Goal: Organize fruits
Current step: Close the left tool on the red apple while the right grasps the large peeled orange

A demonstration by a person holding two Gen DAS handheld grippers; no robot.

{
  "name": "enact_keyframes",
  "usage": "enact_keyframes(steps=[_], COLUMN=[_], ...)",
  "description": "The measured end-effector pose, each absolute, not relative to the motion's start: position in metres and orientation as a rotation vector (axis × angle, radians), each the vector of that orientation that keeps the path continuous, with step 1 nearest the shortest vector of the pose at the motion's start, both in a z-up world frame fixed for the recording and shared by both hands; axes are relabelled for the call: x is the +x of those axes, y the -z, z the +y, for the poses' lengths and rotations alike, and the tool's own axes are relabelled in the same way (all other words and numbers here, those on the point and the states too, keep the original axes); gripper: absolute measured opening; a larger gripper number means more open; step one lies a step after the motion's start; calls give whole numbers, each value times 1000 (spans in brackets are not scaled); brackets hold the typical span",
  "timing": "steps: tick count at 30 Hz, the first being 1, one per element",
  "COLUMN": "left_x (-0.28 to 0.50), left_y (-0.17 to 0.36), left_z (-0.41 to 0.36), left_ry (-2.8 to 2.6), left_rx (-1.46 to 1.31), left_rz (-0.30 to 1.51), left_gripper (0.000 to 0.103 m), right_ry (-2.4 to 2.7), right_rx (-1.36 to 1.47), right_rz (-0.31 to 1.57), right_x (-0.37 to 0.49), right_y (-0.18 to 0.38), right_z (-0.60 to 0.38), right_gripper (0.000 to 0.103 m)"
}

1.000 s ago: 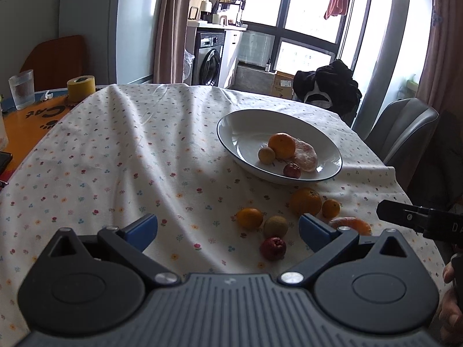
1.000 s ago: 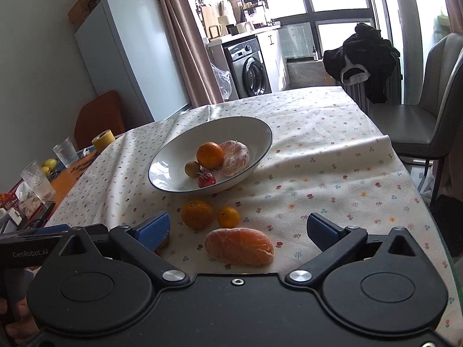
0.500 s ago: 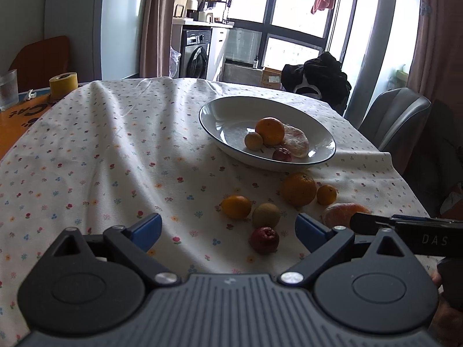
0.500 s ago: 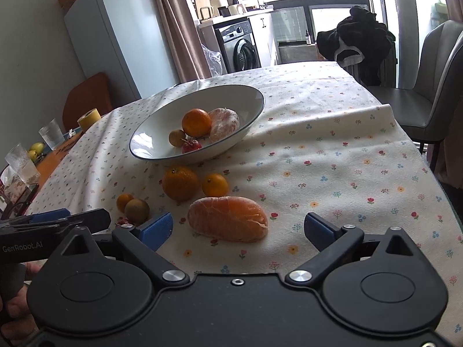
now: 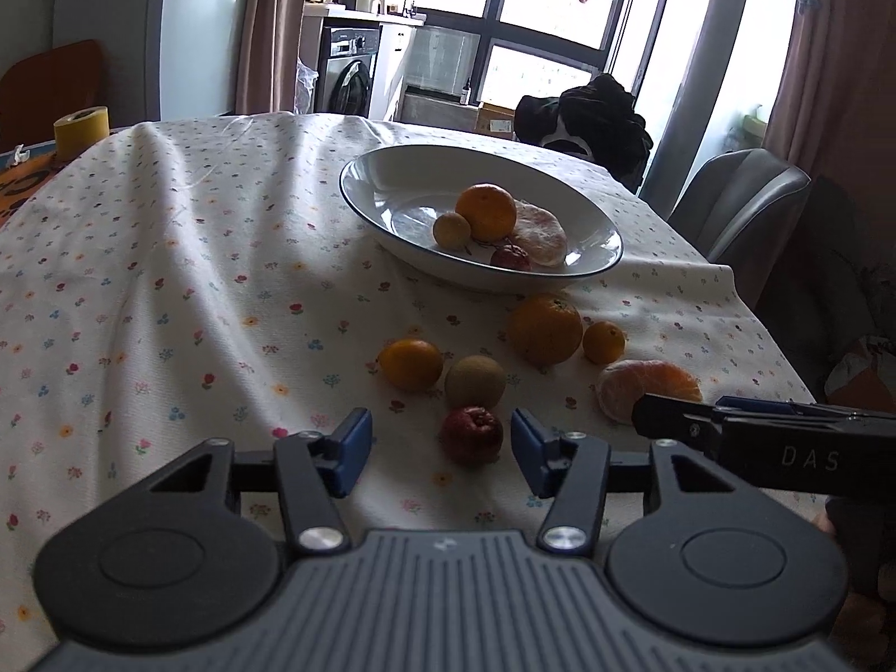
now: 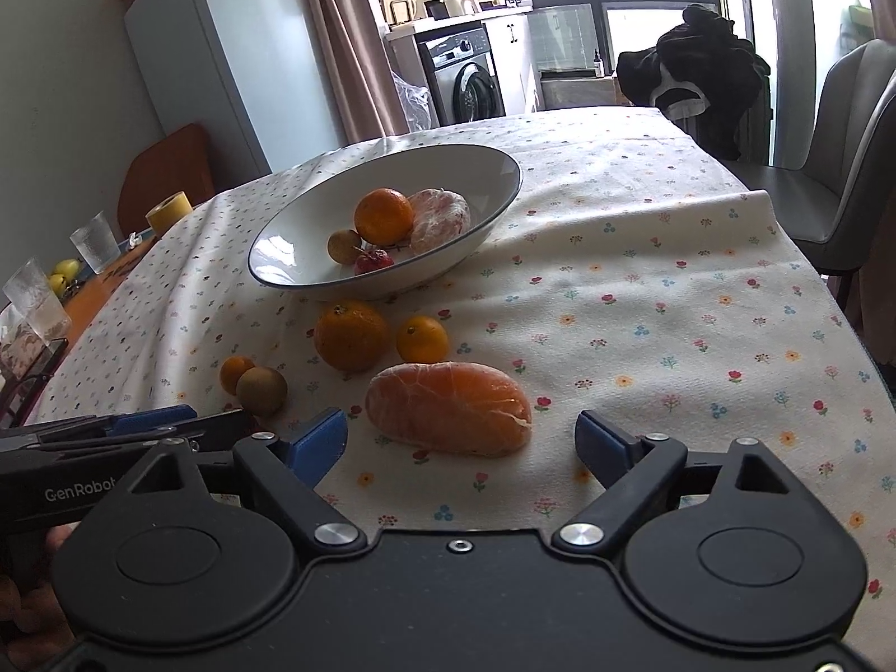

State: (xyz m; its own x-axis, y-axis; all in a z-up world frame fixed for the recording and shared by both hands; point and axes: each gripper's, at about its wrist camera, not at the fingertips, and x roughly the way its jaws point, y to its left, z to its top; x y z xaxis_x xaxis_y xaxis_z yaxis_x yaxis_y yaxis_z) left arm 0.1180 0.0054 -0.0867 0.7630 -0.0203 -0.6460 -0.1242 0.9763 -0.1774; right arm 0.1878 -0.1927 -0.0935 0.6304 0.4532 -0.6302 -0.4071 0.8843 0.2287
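A white bowl [image 5: 392,179] [image 6: 302,224] on the floral tablecloth holds an orange, a peeled citrus, a small yellow-brown fruit and a small red fruit. Loose on the cloth lie a big orange [image 5: 544,328] [image 6: 351,335], a small orange [image 5: 603,342] [image 6: 423,339], another orange [image 5: 410,364], a brown round fruit [image 5: 475,382] [image 6: 261,390], a small red fruit [image 5: 472,435] and a peeled citrus [image 5: 644,389] [image 6: 448,409]. My left gripper [image 5: 441,451] is open around the red fruit. My right gripper [image 6: 462,442] is open, its blue pads either side of the peeled citrus.
A yellow tape roll [image 5: 81,123] and drinking glasses [image 6: 95,232] stand at the table's left end. A grey chair [image 5: 745,207] is beyond the right edge, with dark clothing draped behind. The cloth's near-right edge hangs off the table.
Both grippers have moved forward and lower toward the loose fruit. The left now brackets the small red fruit with narrower jaws; the right has closed in on the peeled citrus.
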Motion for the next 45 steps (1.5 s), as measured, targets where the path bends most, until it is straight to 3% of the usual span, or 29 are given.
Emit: enact_keyframes(steps=[2,6,30,39,40,42,45], left_x=[118,120,115,114,113,113,111], left_y=[88,88,77,76,76,75,74], left_z=[4,4,33,38,38,37,36], left_ry=[-58,-53,-105,-121,-121,-120,-122], left_rx=[-201,-203,-237,-246,-246,-246,-243], left_rz=[697,704,668,662,660,658,653], left_gripper=[46,23,23,23,23,23,23], right_ry=[-493,-485,-439,-419,-416,-397,-414], right_rx=[64,62,27,-110,-114,-130,-125], right_rz=[738,734,734,700,696,678,681], right_x=[188,190,193,191,191,190,191], right_y=[94,94,95,101,101,101,99], right_z=[-192,-189,-160,-145,-145,-145,-149], right_gripper=[88,88,87,87,86,72,69])
